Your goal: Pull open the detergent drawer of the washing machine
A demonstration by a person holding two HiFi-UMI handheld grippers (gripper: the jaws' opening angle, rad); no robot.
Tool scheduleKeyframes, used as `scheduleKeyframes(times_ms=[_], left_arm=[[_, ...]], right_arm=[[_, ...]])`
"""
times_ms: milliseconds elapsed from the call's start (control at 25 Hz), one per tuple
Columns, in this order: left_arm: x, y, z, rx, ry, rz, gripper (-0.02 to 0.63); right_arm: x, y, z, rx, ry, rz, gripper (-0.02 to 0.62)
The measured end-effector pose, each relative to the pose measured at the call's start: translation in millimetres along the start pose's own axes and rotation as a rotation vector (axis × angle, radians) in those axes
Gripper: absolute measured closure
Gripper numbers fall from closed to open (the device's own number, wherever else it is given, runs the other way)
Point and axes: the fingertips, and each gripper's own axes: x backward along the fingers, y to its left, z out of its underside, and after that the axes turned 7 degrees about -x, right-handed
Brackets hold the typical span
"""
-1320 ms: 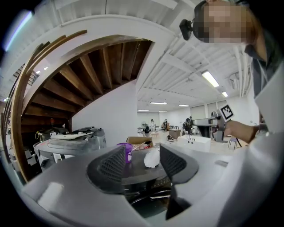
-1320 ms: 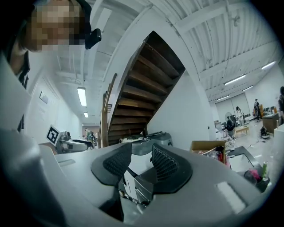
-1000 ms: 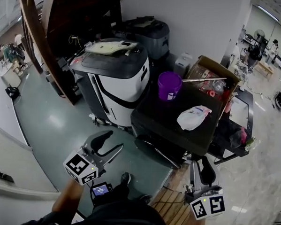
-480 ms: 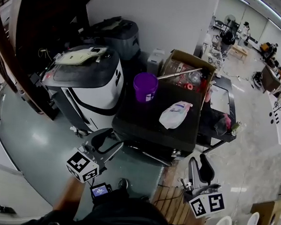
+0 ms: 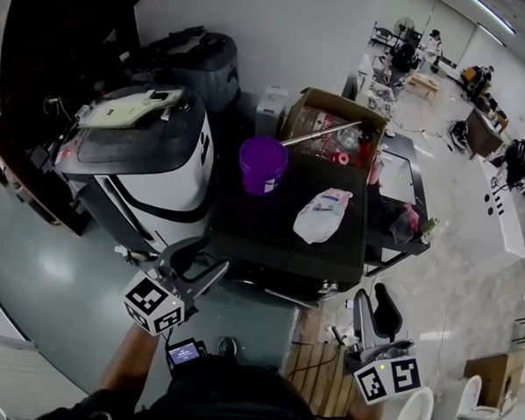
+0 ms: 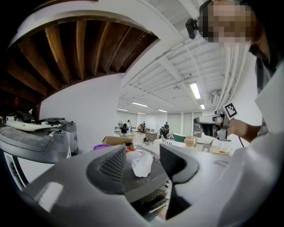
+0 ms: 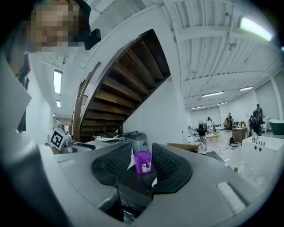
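Note:
The black washing machine (image 5: 244, 234) stands in the middle of the head view, seen from above. A purple bucket (image 5: 263, 165) and a white plastic bag (image 5: 322, 214) rest on its dark top. I cannot make out the detergent drawer on its shadowed front. My left gripper (image 5: 203, 256) hovers near the machine's front left corner, shut and holding nothing. My right gripper (image 5: 379, 303) hangs off the front right corner, apart from the machine, also shut and empty. The left gripper (image 6: 142, 162) looks at the bag (image 6: 142, 165). The right gripper (image 7: 143, 166) looks at the bucket (image 7: 143, 161).
A white and grey machine (image 5: 142, 155) stands close at the washing machine's left, and a dark bin (image 5: 196, 56) behind that. An open cardboard box (image 5: 328, 129) sits behind the washing machine. A wooden pallet (image 5: 324, 384) lies on the floor at my feet. A dark staircase (image 7: 128, 88) rises at left.
The view has swung so the washing machine sits nearer the middle. My left gripper has drifted toward its front left corner; the right gripper has shifted only slightly. Both stay shut.

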Motion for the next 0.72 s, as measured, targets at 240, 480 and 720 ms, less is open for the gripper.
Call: scheduleKeyframes(times_ms=[240,480,720], left_arm=[[-8,27,25,0.04,0.001,0.048,0.347],[-15,44,48,0.079,0.007,0.066,0.347],[-28,54,66,0.126,0.02,0.053,0.347]], right_arm=[[-19,15,9,0.028,0.022,0.045,0.453],[-36,21,14,0.045,0.049,0.067,0.453],[-55,12,27,0.035,0.089,0.055,0.453]])
